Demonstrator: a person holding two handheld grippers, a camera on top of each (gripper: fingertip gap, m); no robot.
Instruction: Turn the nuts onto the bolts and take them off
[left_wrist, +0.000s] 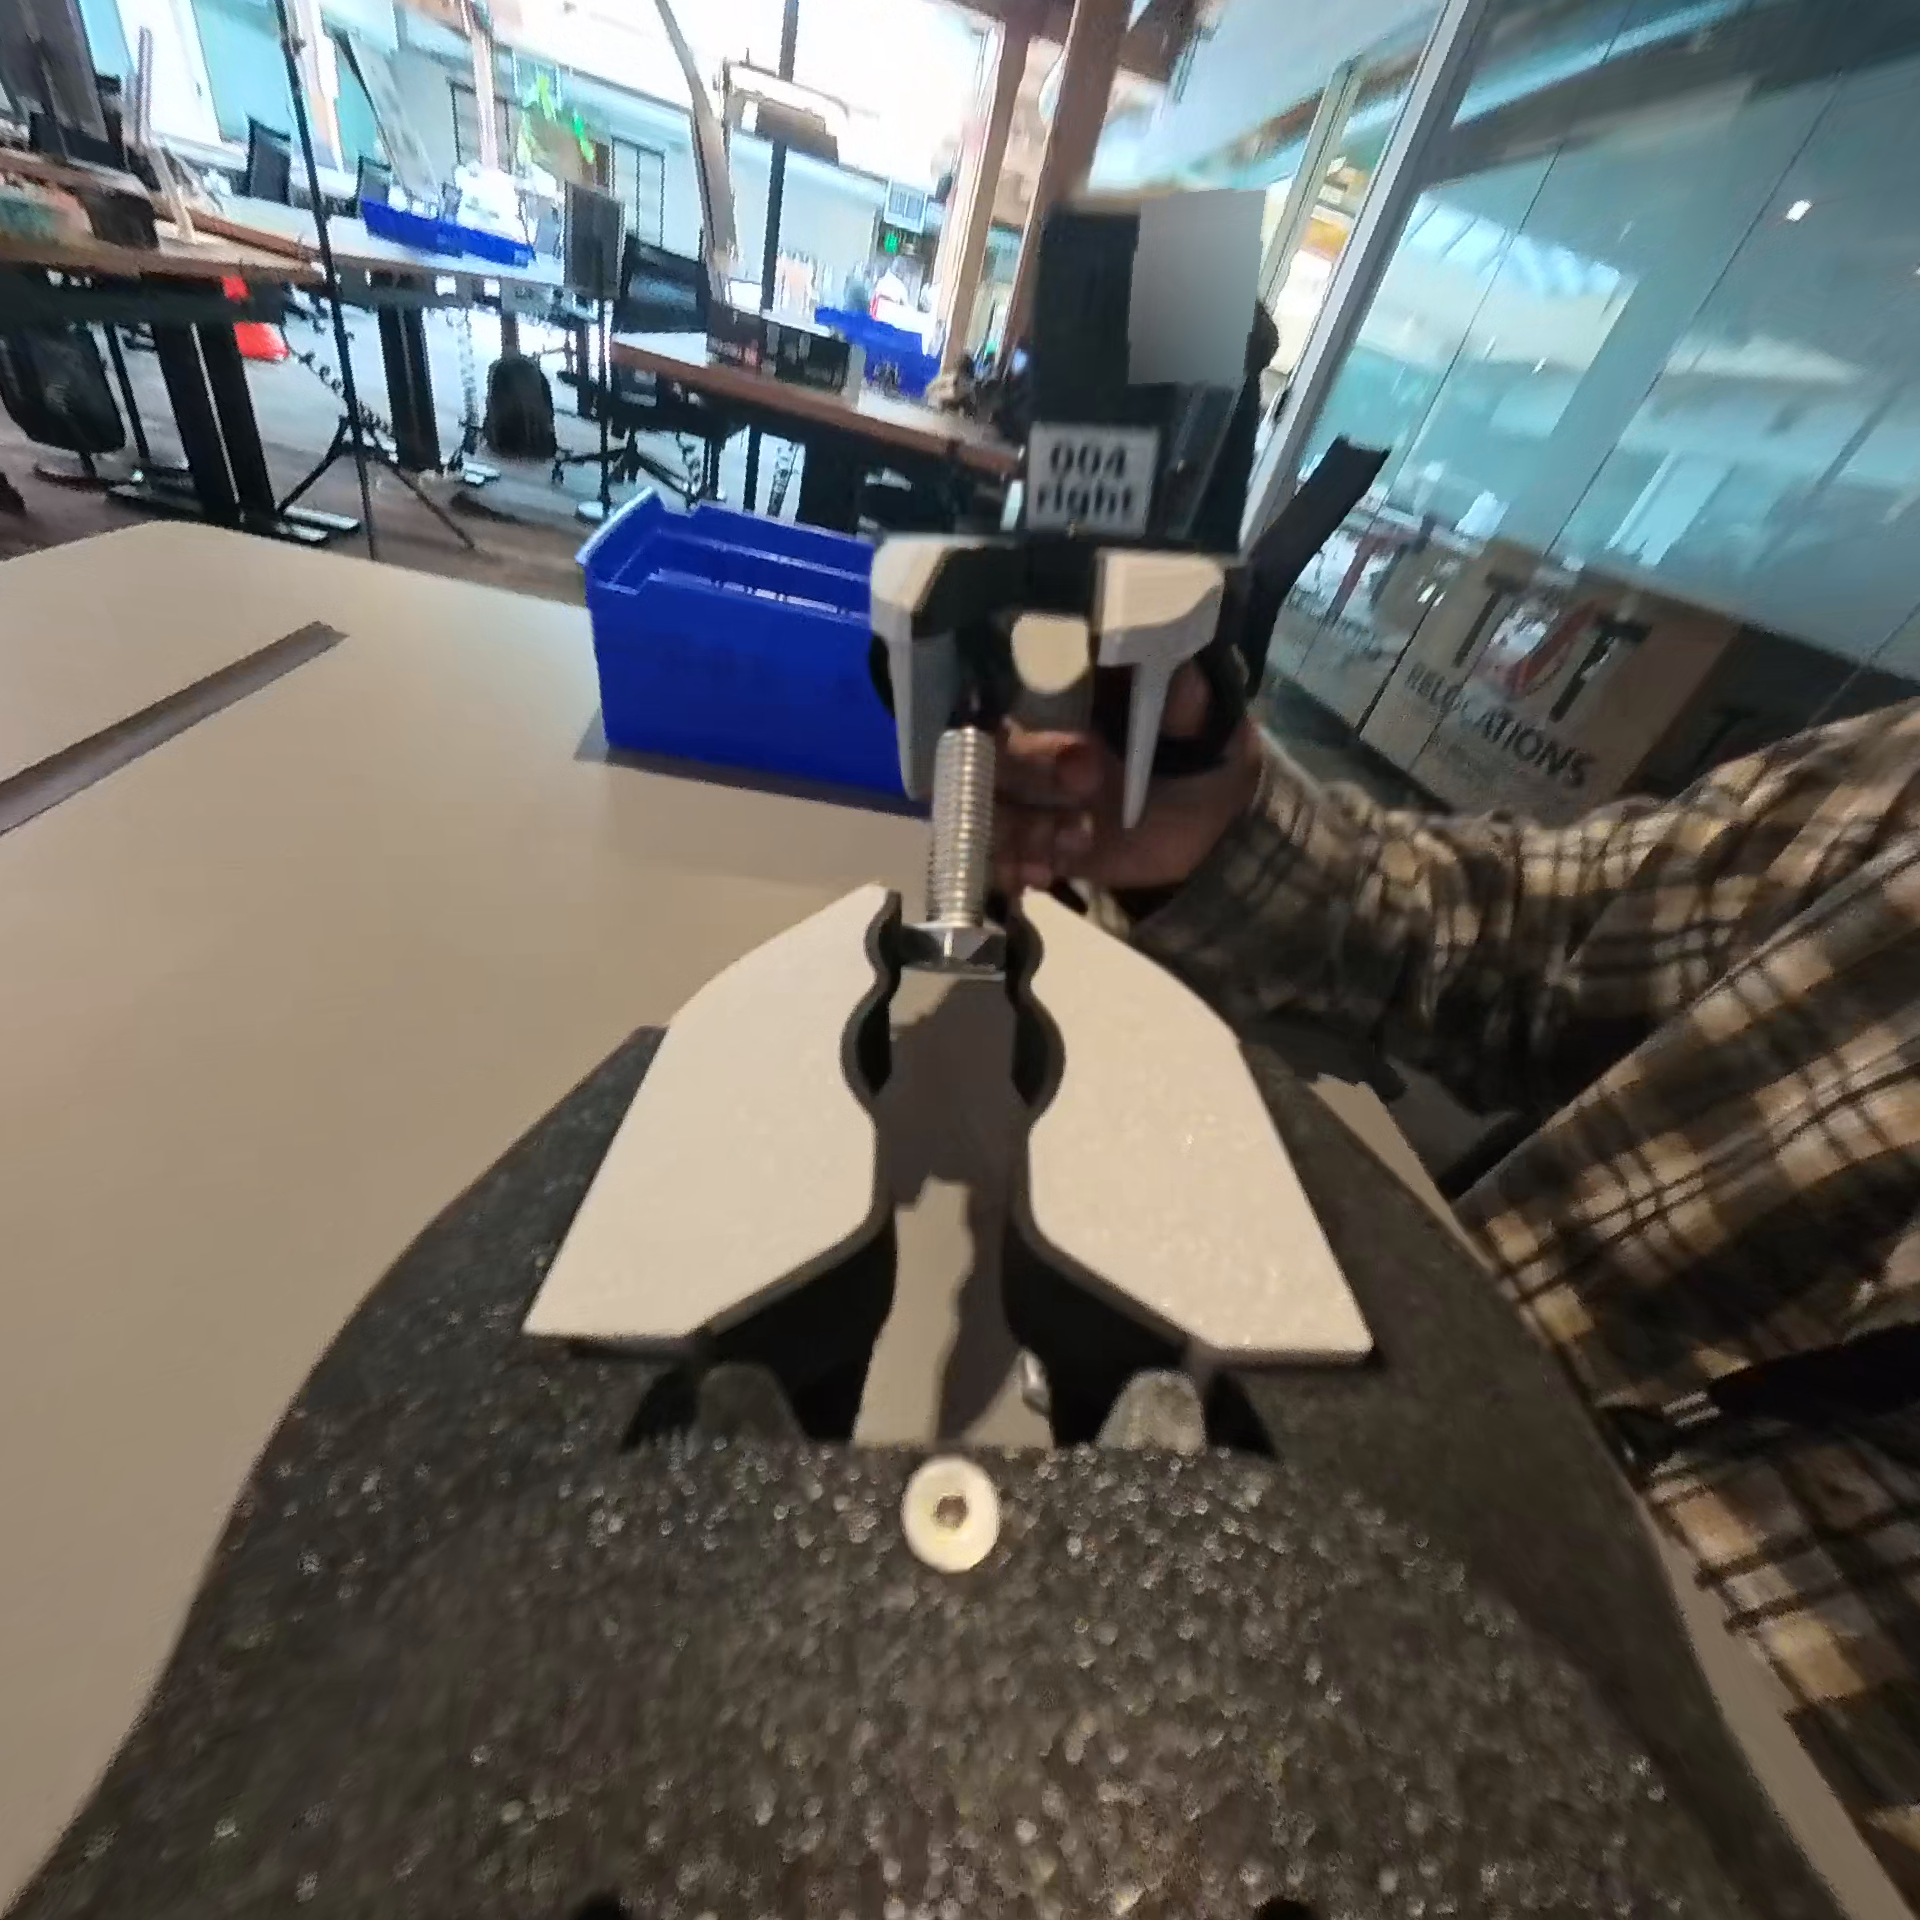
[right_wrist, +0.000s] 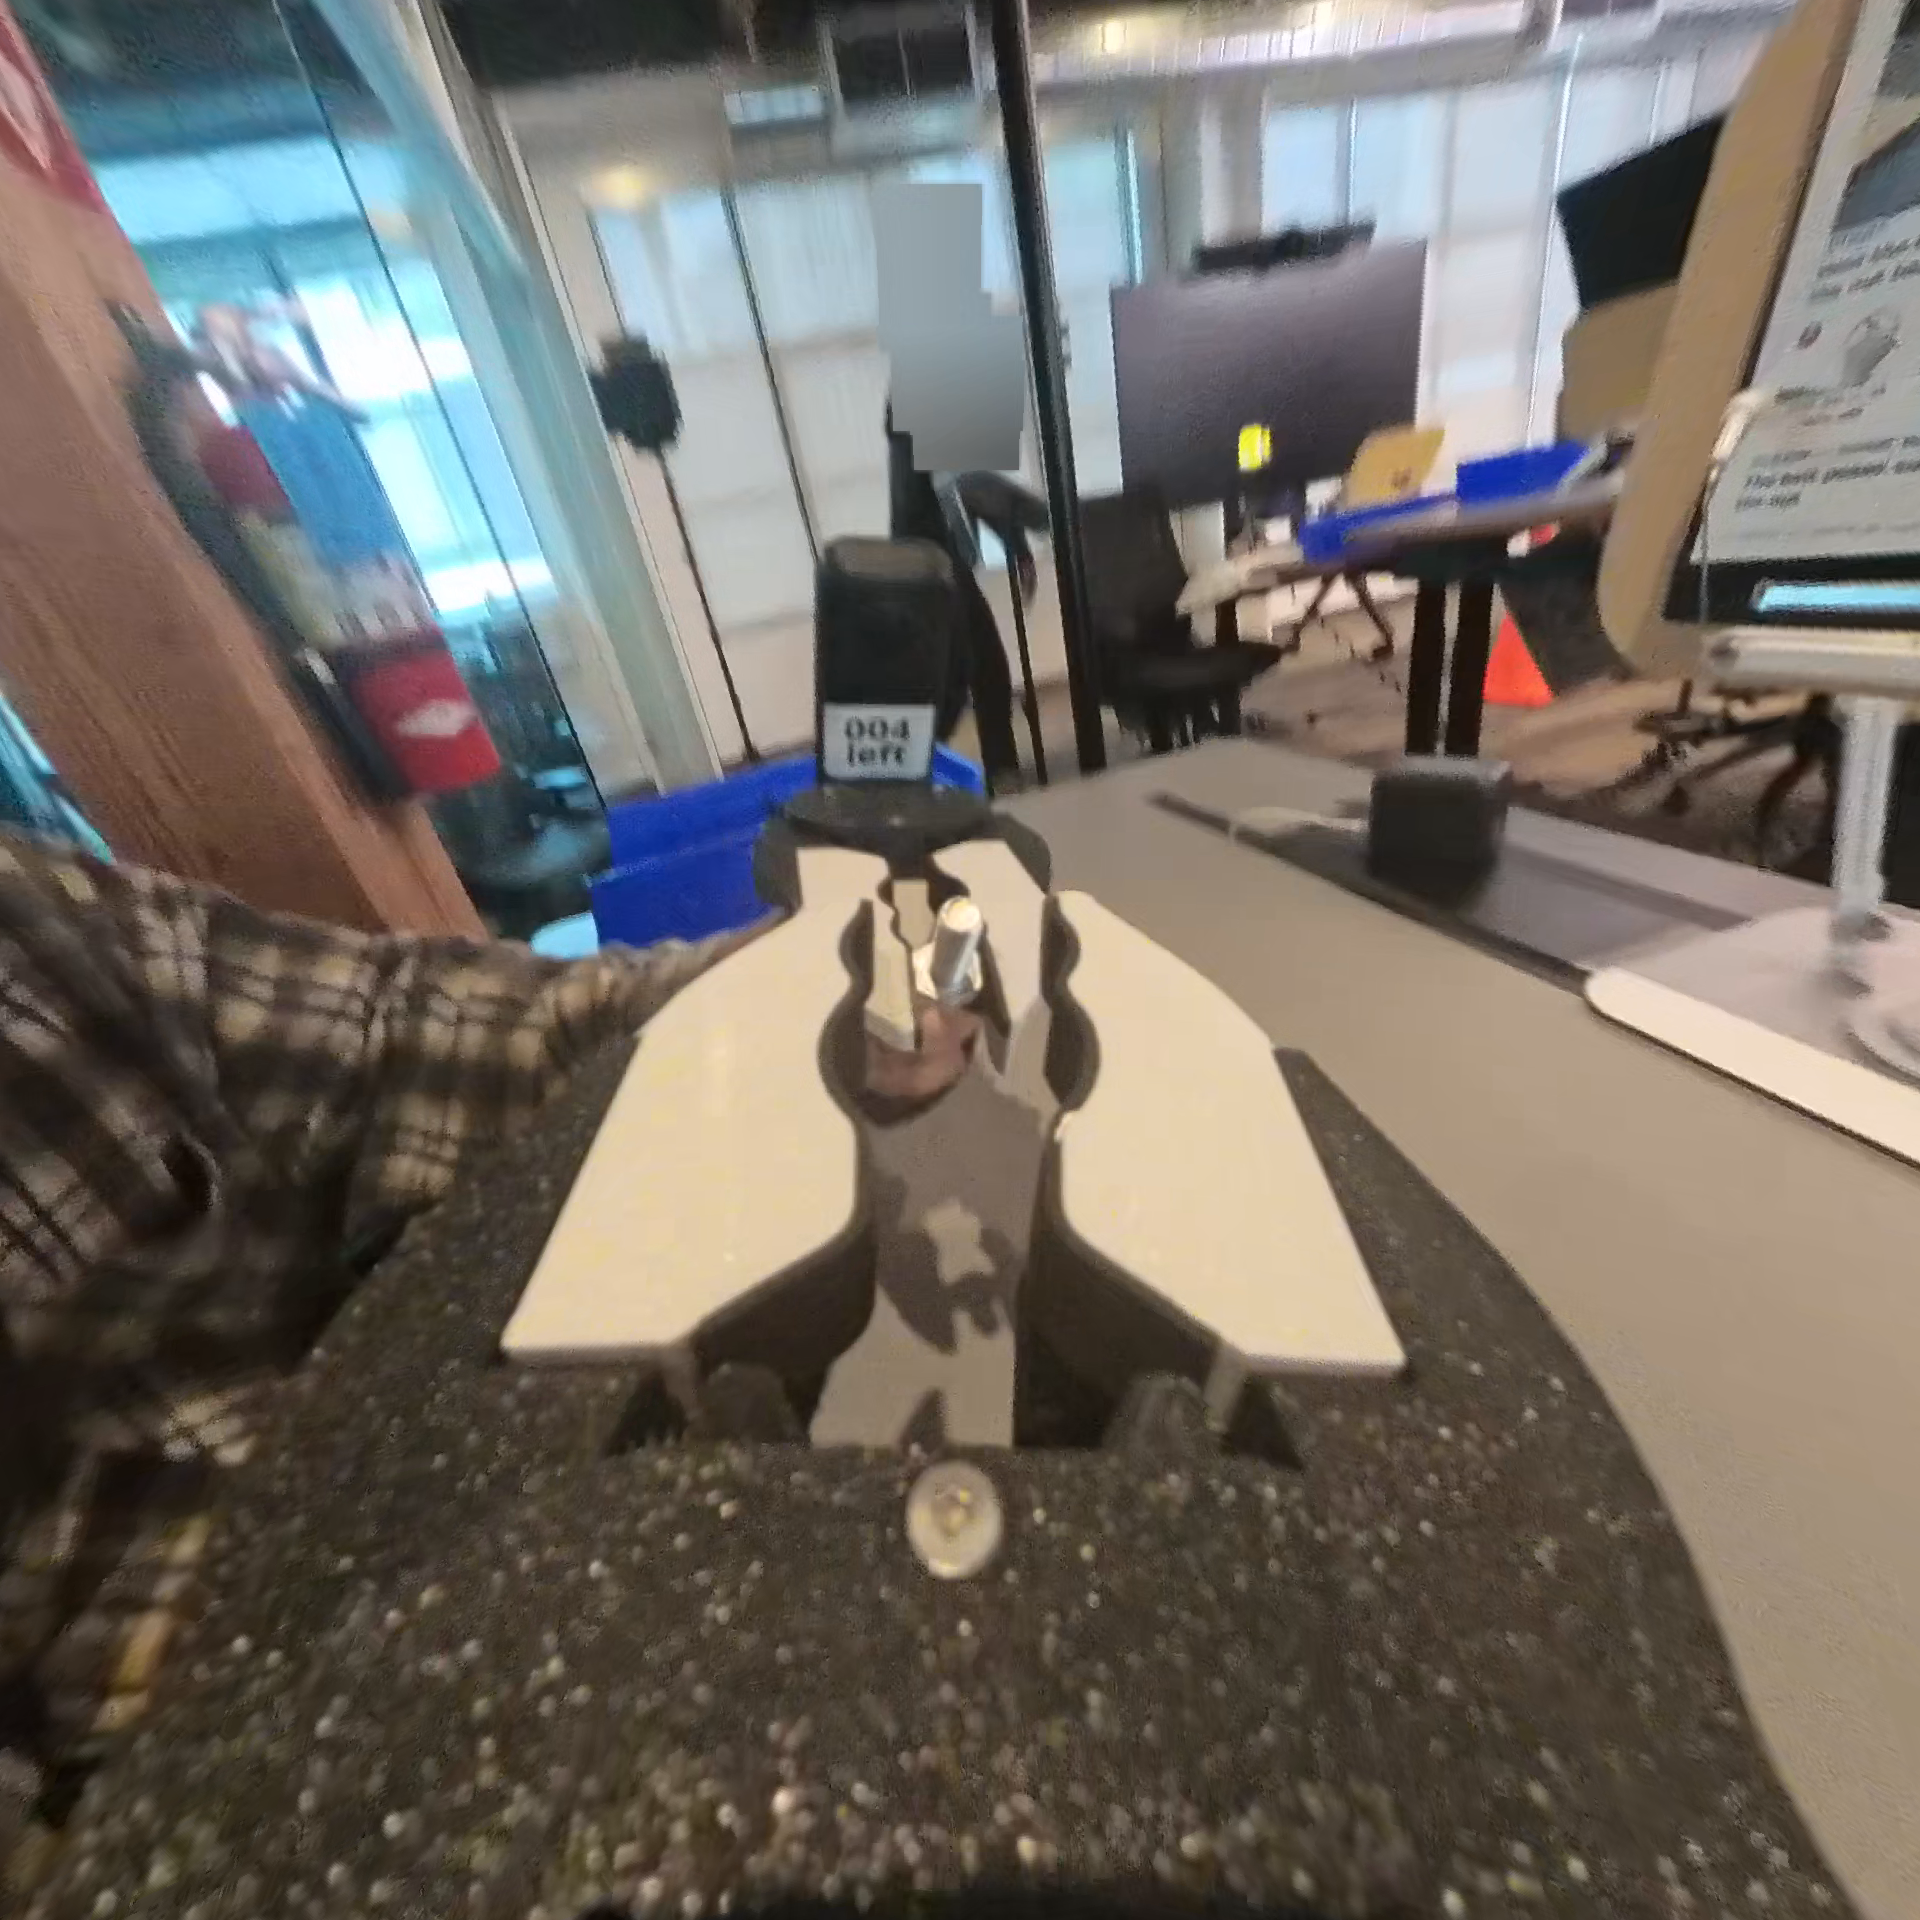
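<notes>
A silver bolt stands upright with its threaded shaft pointing up. My left gripper is shut on its hex head. My right gripper faces me from behind the bolt, with its jaws wide apart. The bolt's top end sits just inside the right gripper's left finger. In the right wrist view, my right gripper is open, and the bolt shows through the gap between its fingers. I see no nut in either view.
A blue bin stands on the grey table behind the grippers. A dark slot runs across the table. A plaid sleeve reaches in from the right. A black box and a white stand base sit on the table.
</notes>
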